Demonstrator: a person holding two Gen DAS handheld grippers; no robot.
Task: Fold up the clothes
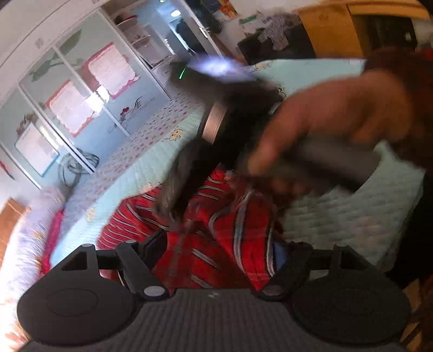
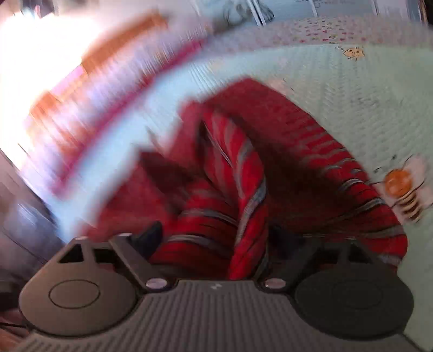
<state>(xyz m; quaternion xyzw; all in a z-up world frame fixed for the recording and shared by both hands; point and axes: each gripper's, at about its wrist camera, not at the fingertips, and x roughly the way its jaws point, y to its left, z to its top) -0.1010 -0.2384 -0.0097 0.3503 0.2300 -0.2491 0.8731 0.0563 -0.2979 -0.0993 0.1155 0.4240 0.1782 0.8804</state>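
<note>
A red garment with grey and blue stripes (image 1: 216, 230) lies bunched on a pale green quilted bedspread (image 1: 351, 211). My left gripper (image 1: 224, 249) has its jaws wide apart around a fold of the garment, which fills the gap between them. In the right wrist view the same garment (image 2: 230, 189) bunches up between the spread jaws of my right gripper (image 2: 216, 238). The right gripper (image 1: 173, 195) and the hand holding it (image 1: 338, 121) show blurred in the left wrist view, just above the garment. Whether either gripper pinches the cloth is unclear.
The bedspread (image 2: 351, 94) has cartoon bee prints (image 2: 400, 186). A pink and white rolled quilt (image 1: 29, 232) lies along the bed's far edge. A glass-door wardrobe (image 1: 81, 94) and a wooden cabinet (image 1: 338, 24) stand behind the bed.
</note>
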